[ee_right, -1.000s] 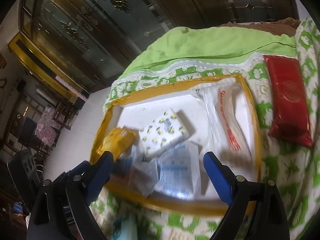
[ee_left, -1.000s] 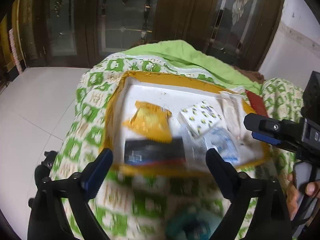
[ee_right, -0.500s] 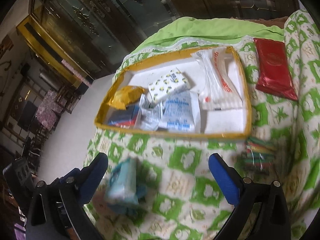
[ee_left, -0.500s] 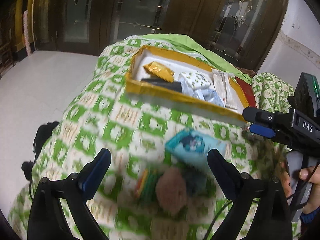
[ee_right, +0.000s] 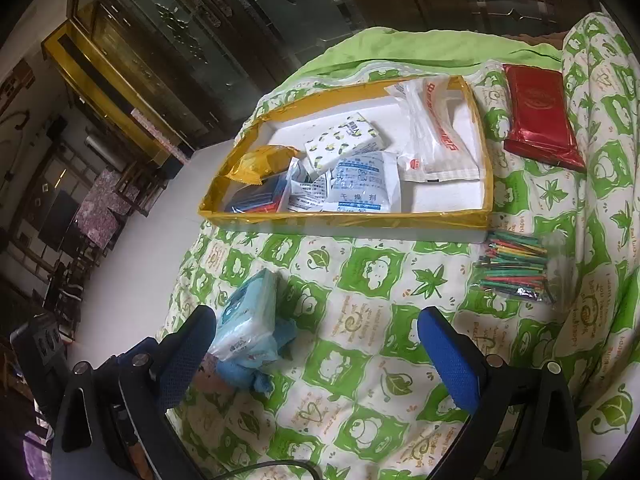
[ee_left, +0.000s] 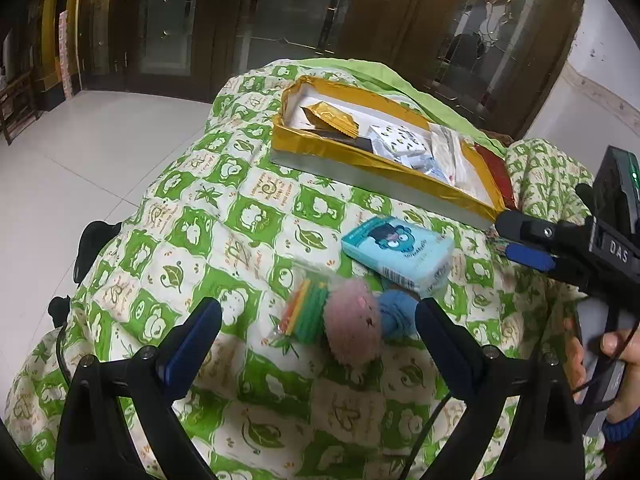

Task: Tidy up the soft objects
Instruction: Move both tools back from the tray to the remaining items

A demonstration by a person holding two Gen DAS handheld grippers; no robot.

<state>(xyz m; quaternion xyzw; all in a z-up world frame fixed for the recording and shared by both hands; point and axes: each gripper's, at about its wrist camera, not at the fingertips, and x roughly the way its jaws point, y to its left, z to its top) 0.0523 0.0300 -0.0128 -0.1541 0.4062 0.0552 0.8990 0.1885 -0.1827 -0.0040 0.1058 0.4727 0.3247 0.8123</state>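
Note:
My left gripper (ee_left: pixel 318 320) is open over the green-and-white quilt (ee_left: pixel 192 240). Just beyond its fingertips lie a pink fluffy ball (ee_left: pixel 354 326), a blue cloth lump (ee_left: pixel 396 314) and a bag of coloured sticks (ee_left: pixel 306 312). A teal tissue pack (ee_left: pixel 398 254) lies past them. My right gripper (ee_right: pixel 316 332) stands wide open with nothing between its fingers; the teal tissue pack (ee_right: pixel 248 320) is by its left finger. The yellow-rimmed tray (ee_right: pixel 344 218) farther back holds a yellow packet (ee_right: pixel 256 164), a patterned tissue pack (ee_right: pixel 344 140), white sachets (ee_right: pixel 360 192) and a clear bag (ee_right: pixel 436 136).
A red packet (ee_right: pixel 540 120) lies on the quilt right of the tray. A second bag of coloured sticks (ee_right: pixel 516 268) sits by the tray's near right corner. A hand (ee_left: pixel 616 344) holds the right gripper (ee_left: pixel 520 240). Tiled floor (ee_left: pixel 80 140) drops off at the left.
Both grippers have drawn back from over the tray toward the near part of the quilt. The tray now sits farther off, and the loose things on the quilt have come into view.

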